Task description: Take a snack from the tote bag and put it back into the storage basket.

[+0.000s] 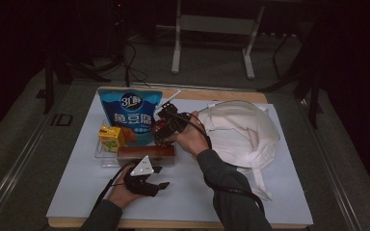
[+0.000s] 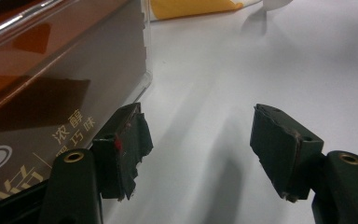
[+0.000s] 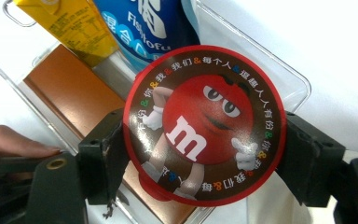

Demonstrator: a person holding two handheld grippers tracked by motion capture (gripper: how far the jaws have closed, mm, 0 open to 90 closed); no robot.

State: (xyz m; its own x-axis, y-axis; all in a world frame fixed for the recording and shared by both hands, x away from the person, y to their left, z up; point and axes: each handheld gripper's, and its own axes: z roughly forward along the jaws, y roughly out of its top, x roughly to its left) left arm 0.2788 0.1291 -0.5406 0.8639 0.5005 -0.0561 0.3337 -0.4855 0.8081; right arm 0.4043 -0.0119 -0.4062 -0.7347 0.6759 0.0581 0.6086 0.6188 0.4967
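My right gripper (image 3: 205,156) is shut on a round red M&M's tub (image 3: 205,123), its jaws clamping the two sides. It holds the tub (image 1: 160,129) over the clear tray (image 3: 289,79), just in front of the blue snack bag (image 1: 130,113). In the tray lie a long brown box (image 1: 146,154) and a yellow drink carton (image 1: 111,137). My left gripper (image 1: 160,176) rests low on the white mat in front of the tray, its grey plate on top. Its jaws (image 2: 200,149) stand open with nothing between them, right beside the brown box (image 2: 51,93).
A white cloth bag (image 1: 241,132) lies crumpled on the right half of the mat, with a strap trailing toward the front edge. The white mat (image 1: 77,187) covers a wooden table. Metal stand legs and cables are on the dark floor behind.
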